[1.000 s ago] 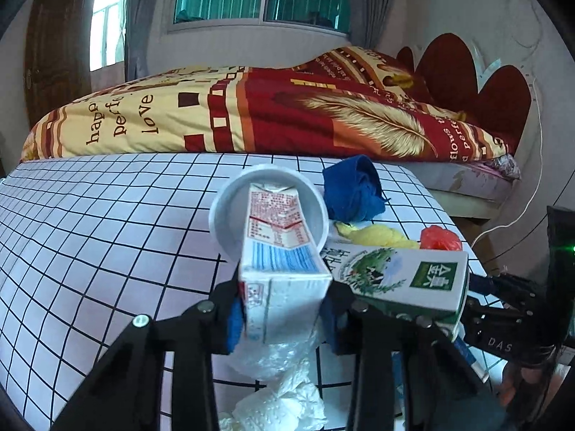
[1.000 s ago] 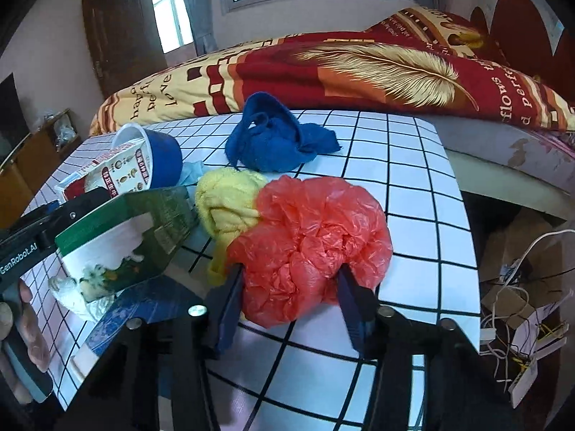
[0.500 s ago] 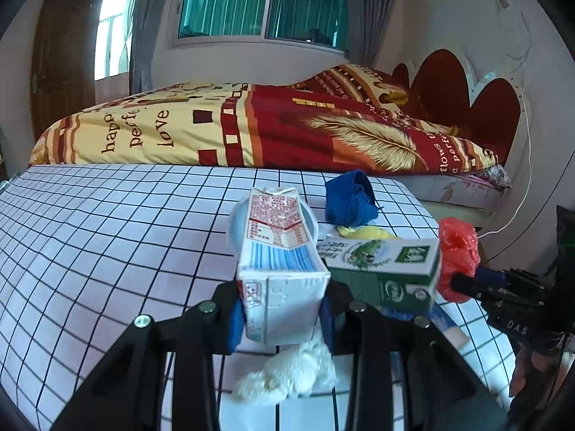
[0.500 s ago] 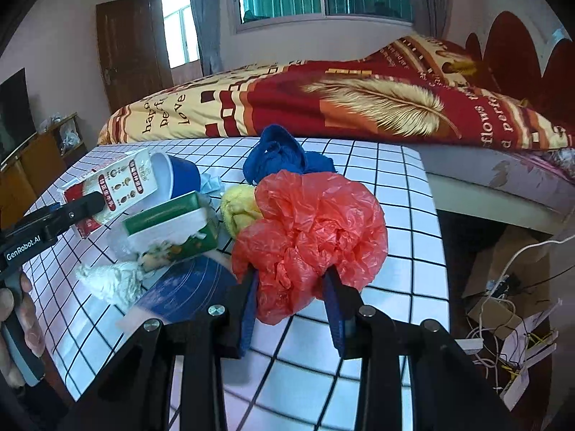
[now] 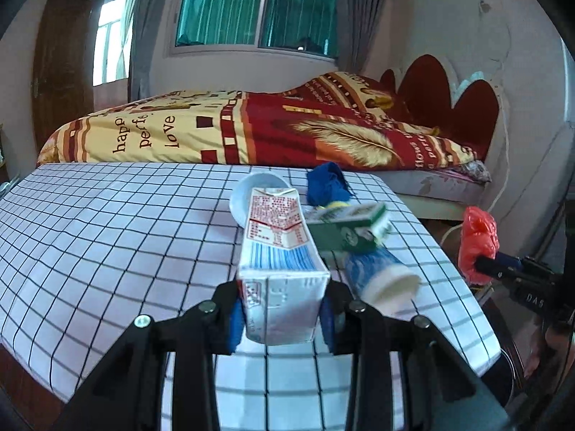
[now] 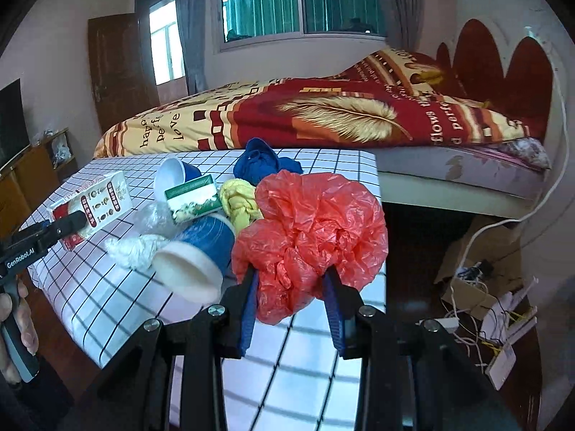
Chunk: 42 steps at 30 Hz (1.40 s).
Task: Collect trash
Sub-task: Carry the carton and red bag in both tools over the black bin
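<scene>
My left gripper (image 5: 282,318) is shut on a white milk carton (image 5: 280,269) with red and blue print, held above the checked table (image 5: 107,233); it also shows in the right wrist view (image 6: 91,208). My right gripper (image 6: 291,301) is shut on a crumpled red plastic bag (image 6: 312,237), held up past the table's right edge, and the bag shows in the left wrist view (image 5: 478,248). On the table lie a green carton (image 6: 194,197), a blue paper cup on its side (image 6: 194,255), a second blue cup (image 6: 176,176), a white tissue wad (image 6: 134,249) and a yellow bag (image 6: 239,199).
A blue cloth (image 6: 264,163) lies at the table's far side. A bed with a red and yellow quilt (image 6: 323,118) stands behind. Cables and a cardboard box (image 6: 478,287) lie on the floor to the right.
Both grippers have lifted and pulled back from the table with their loads. The pile of trash looks smaller and farther away. The near blue cup now shows lying on its side.
</scene>
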Each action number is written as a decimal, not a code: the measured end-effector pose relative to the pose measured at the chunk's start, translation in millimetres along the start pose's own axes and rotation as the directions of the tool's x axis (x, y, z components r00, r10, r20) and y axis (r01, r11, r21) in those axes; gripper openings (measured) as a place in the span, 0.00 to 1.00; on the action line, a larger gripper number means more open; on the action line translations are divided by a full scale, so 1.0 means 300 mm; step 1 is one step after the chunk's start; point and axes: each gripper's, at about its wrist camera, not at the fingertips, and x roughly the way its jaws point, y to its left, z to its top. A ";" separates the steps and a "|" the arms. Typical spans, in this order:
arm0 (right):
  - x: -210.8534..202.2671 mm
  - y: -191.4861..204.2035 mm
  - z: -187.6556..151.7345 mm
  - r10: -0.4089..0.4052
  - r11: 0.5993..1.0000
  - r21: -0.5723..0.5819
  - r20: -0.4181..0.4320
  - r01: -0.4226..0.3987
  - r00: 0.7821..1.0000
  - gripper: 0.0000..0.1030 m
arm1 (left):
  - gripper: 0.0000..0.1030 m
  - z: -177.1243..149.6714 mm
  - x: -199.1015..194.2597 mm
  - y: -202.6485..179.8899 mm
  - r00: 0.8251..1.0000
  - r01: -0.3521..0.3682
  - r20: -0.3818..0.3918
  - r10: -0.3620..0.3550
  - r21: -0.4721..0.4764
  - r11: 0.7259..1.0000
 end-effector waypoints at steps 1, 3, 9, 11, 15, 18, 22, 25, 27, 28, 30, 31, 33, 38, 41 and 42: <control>-0.024 -0.001 -0.013 -0.006 1.000 0.002 0.004 0.006 1.000 0.35 | 0.34 -0.011 -0.015 -0.010 1.000 0.006 0.001 -0.006 0.004 1.000; -0.069 -0.004 -0.038 -0.012 1.000 0.009 0.011 0.012 1.000 0.35 | 0.34 -0.028 -0.041 -0.030 1.000 0.024 -0.001 -0.024 0.007 1.000; -0.193 -0.028 -0.111 -0.046 0.998 0.033 0.031 0.045 0.998 0.35 | 0.34 -0.070 -0.107 -0.115 0.997 0.080 -0.008 -0.079 0.035 0.996; -0.234 -0.040 -0.137 -0.064 0.997 0.042 0.036 0.063 0.997 0.35 | 0.34 -0.080 -0.122 -0.139 0.995 0.099 -0.009 -0.099 0.040 0.994; -0.296 -0.074 -0.185 -0.089 0.994 0.065 0.035 0.087 0.995 0.35 | 0.34 -0.102 -0.134 -0.218 0.989 0.150 -0.020 -0.149 0.073 0.986; -0.341 -0.102 -0.230 -0.116 0.991 0.076 0.027 0.114 0.993 0.35 | 0.34 -0.122 -0.139 -0.293 0.981 0.191 -0.032 -0.189 0.098 0.977; -0.394 -0.166 -0.297 -0.162 0.981 0.105 0.008 0.160 0.987 0.35 | 0.34 -0.144 -0.134 -0.386 0.968 0.248 -0.057 -0.243 0.131 0.960; -0.430 -0.223 -0.353 -0.198 0.971 0.136 -0.010 0.197 0.980 0.35 | 0.34 -0.160 -0.130 -0.463 0.957 0.288 -0.076 -0.279 0.158 0.944; -0.457 -0.272 -0.393 -0.221 0.961 0.161 -0.026 0.223 0.975 0.35 | 0.34 -0.171 -0.126 -0.509 0.949 0.313 -0.090 -0.302 0.174 0.934; -0.468 -0.293 -0.408 -0.233 0.957 0.170 -0.032 0.235 0.972 0.35 | 0.34 -0.179 -0.126 -0.541 0.944 0.328 -0.098 -0.314 0.183 0.927; -0.492 -0.328 -0.435 -0.249 0.949 0.189 -0.040 0.252 0.968 0.35 | 0.34 -0.190 -0.120 -0.595 0.933 0.357 -0.115 -0.340 0.199 0.913; -0.504 -0.346 -0.448 -0.258 0.945 0.198 -0.043 0.262 0.965 0.35 | 0.34 -0.198 -0.125 -0.620 0.930 0.367 -0.120 -0.349 0.207 0.907; -0.525 -0.380 -0.475 -0.279 0.935 0.212 -0.052 0.283 0.959 0.35 | 0.34 -0.212 -0.122 -0.674 0.919 0.392 -0.135 -0.370 0.226 0.892; -0.567 -0.455 -0.541 -0.313 0.913 0.249 -0.081 0.324 0.946 0.35 | 0.34 -0.260 -0.113 -0.802 0.889 0.456 -0.184 -0.420 0.261 0.851; -0.599 -0.504 -0.581 -0.339 0.896 0.269 -0.098 0.353 0.936 0.35 | 0.34 -0.292 -0.098 -0.864 0.871 0.488 -0.217 -0.441 0.271 0.830; -0.604 -0.518 -0.589 -0.348 0.892 0.271 -0.105 0.363 0.932 0.35 | 0.34 -0.303 -0.093 -0.879 0.865 0.498 -0.228 -0.447 0.272 0.824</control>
